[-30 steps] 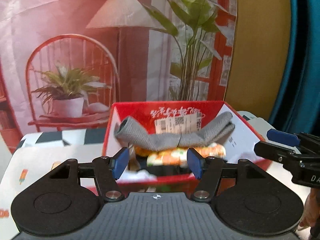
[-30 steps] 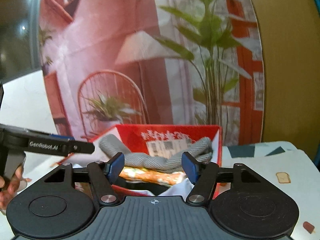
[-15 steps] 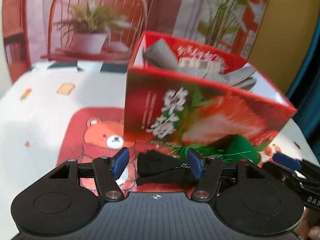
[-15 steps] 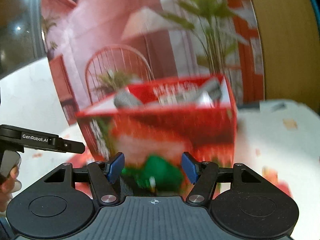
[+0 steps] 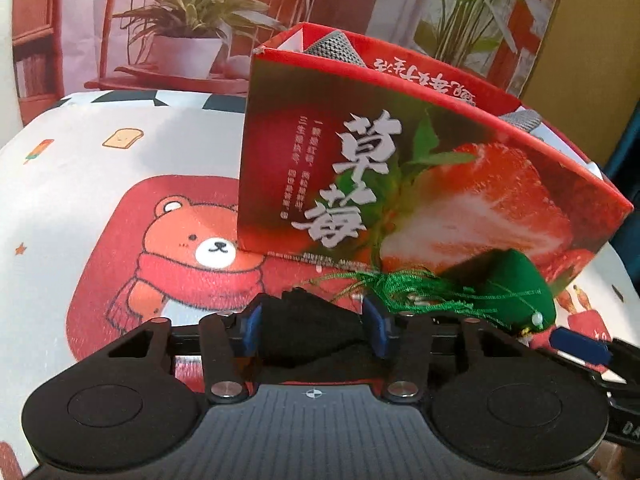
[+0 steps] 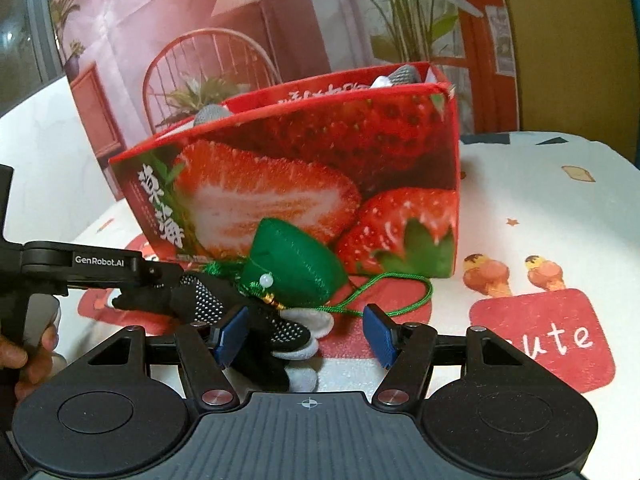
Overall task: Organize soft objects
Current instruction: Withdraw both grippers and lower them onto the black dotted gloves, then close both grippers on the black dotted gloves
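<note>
A red strawberry-print box [image 5: 420, 184] [image 6: 320, 168] stands on the table with a grey sock [image 5: 332, 46] [image 6: 210, 114] poking over its rim. In front of it lie a black dotted sock [image 5: 310, 330] [image 6: 244, 316] and a green stuffed pouch with tassel and cord [image 5: 508, 290] [image 6: 294, 266]. My left gripper [image 5: 312, 326] is low over the table, its jaws open around the black sock. It shows from the side in the right wrist view [image 6: 132, 276]. My right gripper [image 6: 302, 334] is open just before the pouch, with the sock's white-trimmed end between its fingers.
A printed cloth with a bear in a red scarf [image 5: 192, 256] and a red "cute" patch [image 6: 540, 336] covers the table. A backdrop picture of a chair, potted plant and lamp [image 5: 180, 28] stands behind the box.
Both grippers dropped from above the box's opening to table level in front of it. The left gripper now straddles the black sock; the right has closed in on the green pouch.
</note>
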The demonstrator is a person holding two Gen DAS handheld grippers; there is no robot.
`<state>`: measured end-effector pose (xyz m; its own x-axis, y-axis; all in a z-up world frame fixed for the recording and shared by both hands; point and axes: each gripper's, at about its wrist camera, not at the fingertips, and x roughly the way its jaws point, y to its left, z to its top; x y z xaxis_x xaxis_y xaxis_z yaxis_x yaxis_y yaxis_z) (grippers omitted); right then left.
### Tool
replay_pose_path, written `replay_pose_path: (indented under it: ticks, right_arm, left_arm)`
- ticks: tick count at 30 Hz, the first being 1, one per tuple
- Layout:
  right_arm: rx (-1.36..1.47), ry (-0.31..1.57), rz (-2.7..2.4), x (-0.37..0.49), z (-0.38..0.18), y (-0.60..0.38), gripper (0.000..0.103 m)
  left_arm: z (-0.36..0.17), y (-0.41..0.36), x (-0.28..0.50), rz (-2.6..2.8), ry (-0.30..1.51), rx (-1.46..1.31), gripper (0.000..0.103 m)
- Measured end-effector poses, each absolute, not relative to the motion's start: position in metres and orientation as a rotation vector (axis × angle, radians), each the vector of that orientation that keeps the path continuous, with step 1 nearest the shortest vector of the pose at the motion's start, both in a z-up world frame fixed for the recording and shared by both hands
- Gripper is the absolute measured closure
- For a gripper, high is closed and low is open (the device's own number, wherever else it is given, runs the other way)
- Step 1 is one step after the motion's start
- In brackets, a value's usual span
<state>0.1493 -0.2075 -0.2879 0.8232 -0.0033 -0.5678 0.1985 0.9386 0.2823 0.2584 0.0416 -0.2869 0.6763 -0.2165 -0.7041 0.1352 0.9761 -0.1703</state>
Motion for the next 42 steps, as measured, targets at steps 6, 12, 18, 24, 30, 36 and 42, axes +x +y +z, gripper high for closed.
replay_pose_path:
  ticks: [6,12,18,24,30,36,42]
  right_arm:
    - [0.342,0.624,-0.1,0.155,-0.291,-0.208,0.043]
    - [0.332,0.657,-0.084,0.159,-0.293,-0.205,0.043]
    - [0.32,0.661,-0.078,0.16,-0.294,-0.203,0.043]
    - [0.319,0.672,-0.068,0.157,-0.292,-0.201,0.045]
    - [0.296,0.704,-0.019,0.151,-0.289,-0.19,0.06]
    - [0.231,0.718,-0.009,0.134,-0.288,-0.174,0.06]
    - [0.231,0.747,-0.016,0.118,-0.284,-0.168,0.06]
  left_arm:
    - [-0.29,0.039,0.238,-0.197,0.78,-0.108,0.052]
    - [-0.29,0.041,0.226,-0.202,0.776,-0.122,0.052]
    - [-0.289,0.041,0.215,-0.196,0.774,-0.124,0.052]
    - [-0.289,0.047,0.204,-0.214,0.783,-0.164,0.052]
    - [-0.288,0.047,0.192,-0.237,0.792,-0.153,0.052]
    - [-0.288,0.049,0.183,-0.268,0.797,-0.149,0.052]
    - [-0.288,0.044,0.172,-0.29,0.801,-0.114,0.052]
